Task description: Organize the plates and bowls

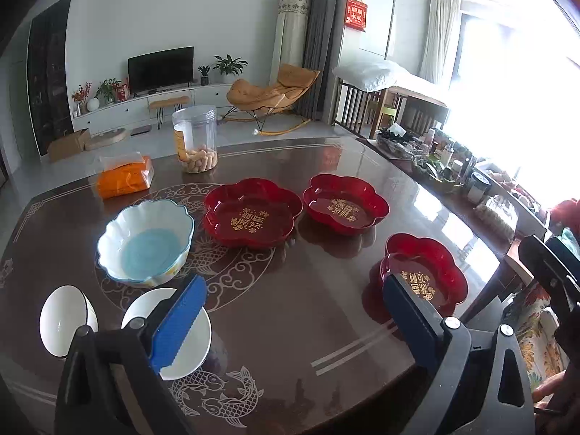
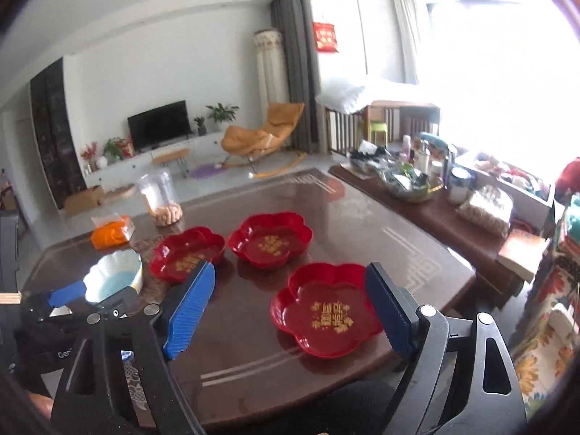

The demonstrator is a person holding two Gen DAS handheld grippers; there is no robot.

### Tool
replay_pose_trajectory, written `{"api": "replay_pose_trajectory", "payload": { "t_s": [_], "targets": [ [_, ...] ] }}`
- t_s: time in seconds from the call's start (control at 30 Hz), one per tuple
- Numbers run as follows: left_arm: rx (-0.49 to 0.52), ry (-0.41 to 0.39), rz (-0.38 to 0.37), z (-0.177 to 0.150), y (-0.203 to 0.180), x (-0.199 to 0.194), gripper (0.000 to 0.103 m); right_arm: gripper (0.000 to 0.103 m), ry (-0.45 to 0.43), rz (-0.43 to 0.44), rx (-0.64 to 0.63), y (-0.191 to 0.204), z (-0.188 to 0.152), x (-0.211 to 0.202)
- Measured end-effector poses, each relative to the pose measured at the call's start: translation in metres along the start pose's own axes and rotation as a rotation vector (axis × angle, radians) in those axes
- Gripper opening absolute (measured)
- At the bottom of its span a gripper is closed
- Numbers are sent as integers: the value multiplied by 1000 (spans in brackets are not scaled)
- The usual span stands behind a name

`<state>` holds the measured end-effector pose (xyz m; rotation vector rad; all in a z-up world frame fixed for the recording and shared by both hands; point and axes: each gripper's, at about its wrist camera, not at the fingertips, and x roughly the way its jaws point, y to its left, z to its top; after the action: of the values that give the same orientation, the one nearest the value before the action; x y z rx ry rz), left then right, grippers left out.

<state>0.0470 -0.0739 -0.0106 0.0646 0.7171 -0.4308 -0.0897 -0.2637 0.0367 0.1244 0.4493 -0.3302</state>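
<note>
In the left wrist view the left gripper (image 1: 290,311) hangs above the dark patterned table (image 1: 290,344) with its blue-padded jaws spread wide and nothing between them but bare tabletop. At the lower left of that frame two small white bowls lie close together: the left white bowl (image 1: 65,320) tipped on its side, and the right white bowl (image 1: 192,344) partly hidden behind the left jaw pad. Just above them sits a scalloped blue-and-white bowl (image 1: 145,241), upright. Three red flower-shaped plates with gold characters are spread across the middle: the largest red plate (image 1: 252,212) beside the scalloped bowl, a second red plate (image 1: 344,204) just to its right, and a third red plate (image 1: 424,268) lower right near the table edge, partly behind the right jaw pad. Toward the upper left of the table stand a clear plastic jar (image 1: 195,139) with snacks at the bottom and an orange tissue pack (image 1: 125,177). In the right wrist view the right gripper (image 2: 290,308) is likewise released, jaws wide, framing the near red plate (image 2: 326,311) without touching it; the other two red plates sit behind it, apart from each other. The left gripper appears at that frame's left edge, in front of the scalloped bowl. No dish is stacked on another
</note>
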Motion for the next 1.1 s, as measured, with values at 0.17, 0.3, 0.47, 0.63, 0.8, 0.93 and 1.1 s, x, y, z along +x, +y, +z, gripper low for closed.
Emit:
{"api": "replay_pose_trajectory", "payload": {
  "t_s": [0.17, 0.3, 0.47, 0.63, 0.8, 0.93, 1.1],
  "targets": [
    [108, 7, 89, -4, -10, -14, 98, 87, -7, 68, -12, 11, -6, -13],
    [126, -6, 104, -9, -9, -30, 98, 87, -44, 61, -26, 17, -4, -28],
    [110, -15, 97, -14, -6, -45, 98, 87, -45, 69, -46, 22, -6, -39],
    [22, 105, -75, -20, 11, -38, 98, 87, -32, 87, -55, 19, -6, -54],
    [-51, 12, -50, -7, 46, -60, 98, 87, -23, 52, -33, 8, 11, -62],
    [-84, -58, -73, 30, 71, -73, 98, 87, -61, 87, -32, 12, 38, -65],
    [-135, -83, -154, 61, 101, -47, 98, 87, -15, 158, -48, 33, 71, -44]
  ]
}}
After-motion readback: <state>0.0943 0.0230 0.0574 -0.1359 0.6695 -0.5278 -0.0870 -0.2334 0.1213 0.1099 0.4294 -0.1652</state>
